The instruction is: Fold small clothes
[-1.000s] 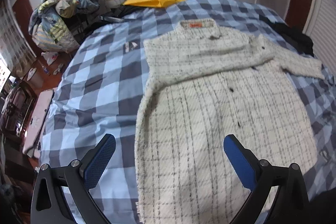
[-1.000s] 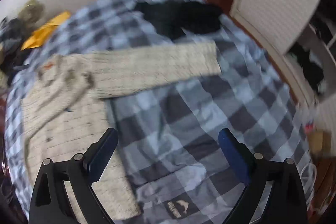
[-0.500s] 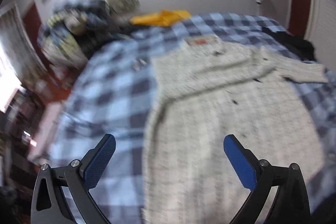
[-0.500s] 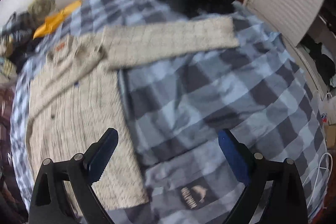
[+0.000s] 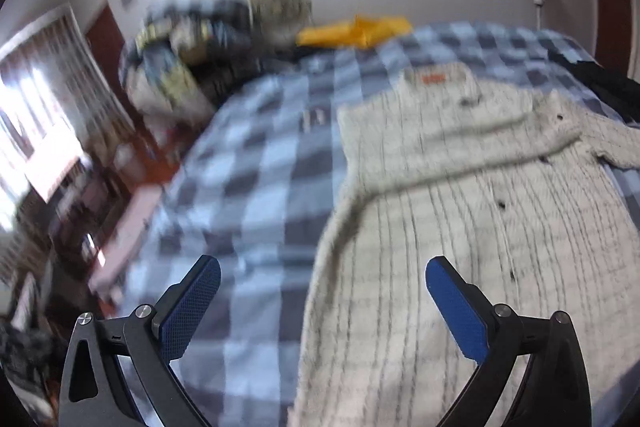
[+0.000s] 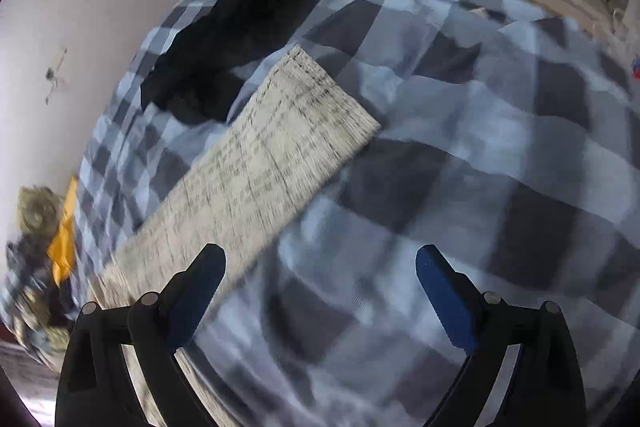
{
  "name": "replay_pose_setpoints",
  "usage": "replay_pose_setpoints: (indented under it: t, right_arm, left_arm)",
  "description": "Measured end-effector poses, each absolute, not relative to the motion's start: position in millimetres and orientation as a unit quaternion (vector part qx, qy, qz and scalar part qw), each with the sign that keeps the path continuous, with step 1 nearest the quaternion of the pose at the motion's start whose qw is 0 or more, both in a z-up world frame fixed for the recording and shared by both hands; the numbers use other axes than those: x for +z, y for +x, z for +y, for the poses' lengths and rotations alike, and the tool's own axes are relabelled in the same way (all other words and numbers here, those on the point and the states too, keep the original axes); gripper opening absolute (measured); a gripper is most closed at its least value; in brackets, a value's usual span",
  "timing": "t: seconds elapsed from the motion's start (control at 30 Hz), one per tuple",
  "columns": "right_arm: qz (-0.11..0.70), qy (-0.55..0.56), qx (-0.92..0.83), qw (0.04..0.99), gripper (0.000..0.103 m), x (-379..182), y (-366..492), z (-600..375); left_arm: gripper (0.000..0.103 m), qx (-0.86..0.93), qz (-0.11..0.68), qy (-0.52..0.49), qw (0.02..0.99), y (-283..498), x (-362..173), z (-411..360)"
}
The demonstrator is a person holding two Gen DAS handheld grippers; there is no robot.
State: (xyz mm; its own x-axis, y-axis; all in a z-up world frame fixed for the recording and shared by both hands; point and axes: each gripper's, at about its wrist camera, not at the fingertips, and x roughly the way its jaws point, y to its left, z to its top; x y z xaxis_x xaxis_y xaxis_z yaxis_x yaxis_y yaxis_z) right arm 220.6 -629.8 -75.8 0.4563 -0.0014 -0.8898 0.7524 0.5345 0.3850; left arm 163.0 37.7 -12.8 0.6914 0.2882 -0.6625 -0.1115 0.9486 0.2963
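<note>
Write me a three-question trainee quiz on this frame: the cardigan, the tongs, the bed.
1. True or false: the left tongs are shut on the cardigan.
2. Which sleeve lies folded across the cardigan's chest: the one in the left view, or the sleeve in the right view?
3. Multiple choice: what touches the far end of that outstretched sleeve? A) yellow cloth B) black garment C) nothing

Key: 1 false, both tongs, including the right, are open and empty. 2 the one in the left view. 3 B.
</note>
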Motion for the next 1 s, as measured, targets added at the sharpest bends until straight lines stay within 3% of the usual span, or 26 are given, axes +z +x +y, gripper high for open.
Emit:
replay_pose_setpoints:
  t: [0.1, 0.17, 0.23, 0.43, 0.53, 0.7, 1.0]
  right_arm:
    - [0.456, 0.418, -0.271, 0.737, 0.084, -99, 240, -644]
    - [0.469, 0.398, -0.287, 0.735, 0.058, -111, 255, -650]
    - [0.481, 0.368, -0.303, 0.736, 0.053, -119, 266, -653]
    - [0.479, 0.356, -0.321, 0.735, 0.052, -136, 283, -666]
    - [0.479, 0.329, -0.317, 0.749, 0.013, -133, 290, -658]
    - [0.442, 0.279, -0.300, 0.798, 0.010, -76, 283, -635]
    - [0.337, 0.288, -0.167, 0.880, 0.010, 115, 269, -549]
  left_arm:
    - [0.103, 0.100, 0.374, 0.173, 0.906, 167, -12, 22]
    - [0.103, 0.083, 0.386, 0.151, 0.906, 170, -9, 25]
    - [0.103, 0.076, 0.394, 0.131, 0.906, 172, -7, 28]
    - [0.103, 0.106, 0.384, 0.142, 0.906, 174, -5, 30]
    - [0.103, 0.129, 0.364, 0.157, 0.909, 171, -1, 32]
    - [0.103, 0.137, 0.361, 0.131, 0.913, 172, 10, 46]
    - [0.103, 0.166, 0.358, 0.086, 0.915, 160, 19, 83]
